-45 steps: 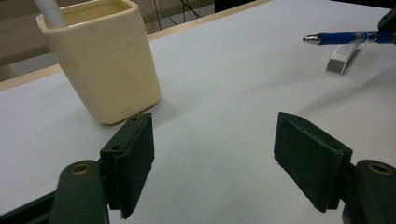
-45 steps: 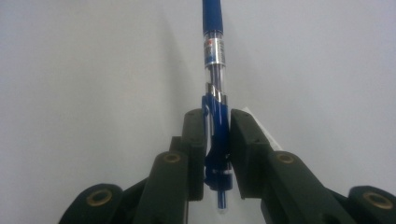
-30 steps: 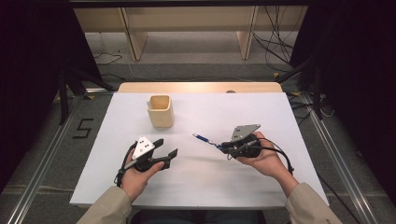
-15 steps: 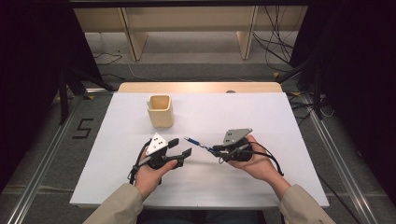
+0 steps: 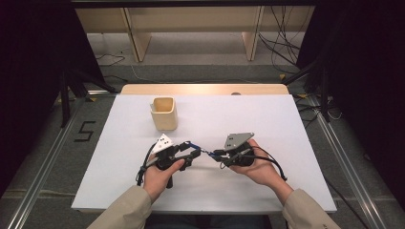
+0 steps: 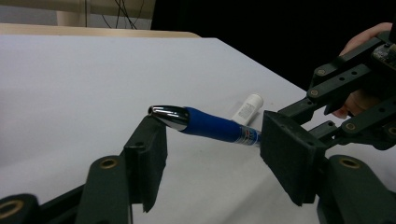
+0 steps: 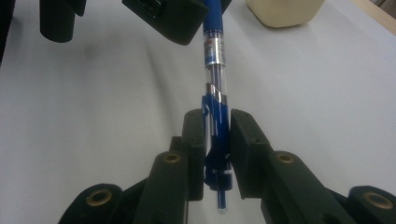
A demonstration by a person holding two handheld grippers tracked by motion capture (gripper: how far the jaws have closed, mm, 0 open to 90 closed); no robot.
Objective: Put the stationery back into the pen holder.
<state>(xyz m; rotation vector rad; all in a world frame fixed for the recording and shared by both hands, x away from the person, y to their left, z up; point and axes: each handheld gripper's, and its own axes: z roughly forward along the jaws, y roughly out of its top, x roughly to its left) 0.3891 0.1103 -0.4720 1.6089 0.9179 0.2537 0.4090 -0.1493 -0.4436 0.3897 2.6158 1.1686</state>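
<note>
A blue pen (image 7: pixel 215 51) with a clear barrel and chrome tip is held level over the table's middle. My right gripper (image 7: pixel 217 121) is shut on its clip end. The pen (image 6: pixel 212 127) points its tip and blue grip into the gap of my left gripper (image 6: pixel 215 140). The chrome tip sits by one pad, and the other pad stands apart from the barrel. Those jaws have just been closing, and the pads do not press on the pen. In the high view the left gripper (image 5: pixel 191 151) and right gripper (image 5: pixel 217 155) meet tip to tip.
A tan cup (image 5: pixel 165 113) stands upright on the white table (image 5: pixel 286 133), behind and left of the hands. A small white tube (image 6: pixel 247 108) lies on the table beyond the pen. A wooden shelf and cables sit past the far edge.
Both hands have come together toward the table's middle. The left gripper moved right until the pen's tip lay between its jaws, and those jaws have narrowed.
</note>
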